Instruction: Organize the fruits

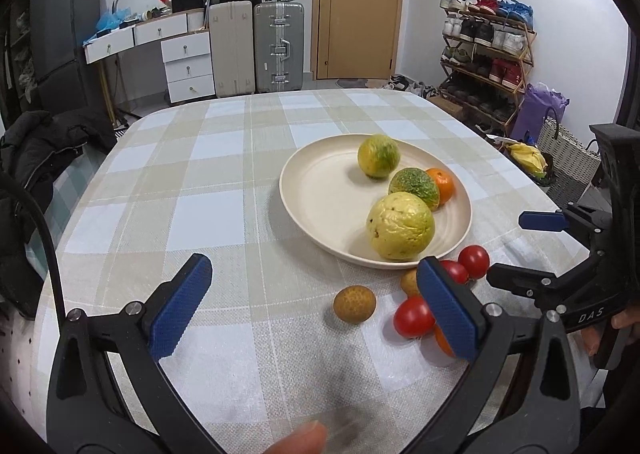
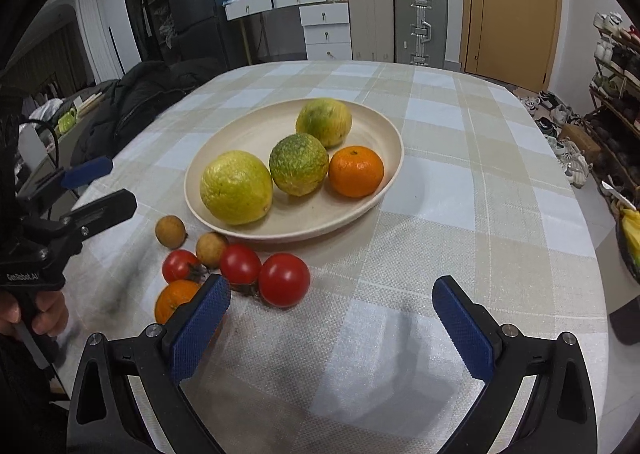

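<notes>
A cream plate (image 1: 320, 193) (image 2: 240, 137) holds a large yellow fruit (image 1: 400, 225) (image 2: 236, 186), two green-yellow citrus (image 1: 414, 183) (image 2: 324, 121) and a mandarin (image 1: 442, 185) (image 2: 355, 171). On the cloth in front of it lie two longans (image 1: 355, 304) (image 2: 210, 250), three tomatoes (image 1: 412, 316) (image 2: 284, 280) and a second mandarin (image 2: 174, 300), half hidden by a finger in both views. My left gripper (image 1: 314, 266) (image 2: 122, 182) is open above the loose longan, holding nothing. My right gripper (image 2: 330, 286) (image 1: 505, 249) is open and empty, just right of the tomatoes.
A checked cloth (image 2: 440, 181) covers the rounded table. A dark coat (image 1: 44, 149) lies on a chair to the left. A basket with bananas (image 1: 528, 159) and a shoe rack (image 1: 488, 49) stand to the right. A person's fingertip (image 1: 304, 438) shows at the bottom.
</notes>
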Motion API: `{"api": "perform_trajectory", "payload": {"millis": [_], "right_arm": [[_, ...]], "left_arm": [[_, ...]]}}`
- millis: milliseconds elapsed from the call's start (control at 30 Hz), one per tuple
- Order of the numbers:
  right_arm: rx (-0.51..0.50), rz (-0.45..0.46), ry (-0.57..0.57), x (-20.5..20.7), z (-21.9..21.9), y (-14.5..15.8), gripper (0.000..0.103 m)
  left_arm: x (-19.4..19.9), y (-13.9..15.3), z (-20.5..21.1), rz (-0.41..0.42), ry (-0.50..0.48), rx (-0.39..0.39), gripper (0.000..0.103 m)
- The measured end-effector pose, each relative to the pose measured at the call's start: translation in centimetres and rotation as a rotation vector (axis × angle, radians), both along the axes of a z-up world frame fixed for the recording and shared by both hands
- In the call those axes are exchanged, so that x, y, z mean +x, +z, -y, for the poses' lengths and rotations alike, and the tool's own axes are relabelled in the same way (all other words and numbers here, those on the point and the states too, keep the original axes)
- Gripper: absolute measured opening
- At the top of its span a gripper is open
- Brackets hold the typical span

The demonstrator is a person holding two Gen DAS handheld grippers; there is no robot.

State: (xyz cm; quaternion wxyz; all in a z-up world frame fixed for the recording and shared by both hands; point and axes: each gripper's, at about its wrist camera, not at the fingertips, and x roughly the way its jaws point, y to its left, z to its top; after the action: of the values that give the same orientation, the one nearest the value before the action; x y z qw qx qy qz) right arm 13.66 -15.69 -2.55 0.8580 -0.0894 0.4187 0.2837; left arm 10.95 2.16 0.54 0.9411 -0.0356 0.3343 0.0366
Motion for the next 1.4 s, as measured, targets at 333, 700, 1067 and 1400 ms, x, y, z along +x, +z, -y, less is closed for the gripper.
{"api": "perform_trajectory", "payload": {"millis": [333, 700, 1067, 1400], "right_arm": [[-0.051, -0.029, -0.017, 0.6, -0.3, -1.2, 0.103], [-0.1, -0.057, -0.056, 1.4, -0.8, -2.3, 0.103], [-0.133, -0.049, -0.067, 1.2, -1.7, -2.7, 0.103], [-0.12, -0.045, -0.093, 1.7, -1.3, -2.7, 0.102]], "left_arm": [[0.7, -0.8, 0.4, -0.033, -0.009, 0.004, 0.102], [1.5, -2.3, 0.9, -0.082, -0.017, 0.018, 0.102], [2.0, -3.2, 1.1, -0.11, -0.021, 0.029, 0.102], [2.3, -3.6, 0.8, -0.137, -0.013, 0.024, 0.102]]}}
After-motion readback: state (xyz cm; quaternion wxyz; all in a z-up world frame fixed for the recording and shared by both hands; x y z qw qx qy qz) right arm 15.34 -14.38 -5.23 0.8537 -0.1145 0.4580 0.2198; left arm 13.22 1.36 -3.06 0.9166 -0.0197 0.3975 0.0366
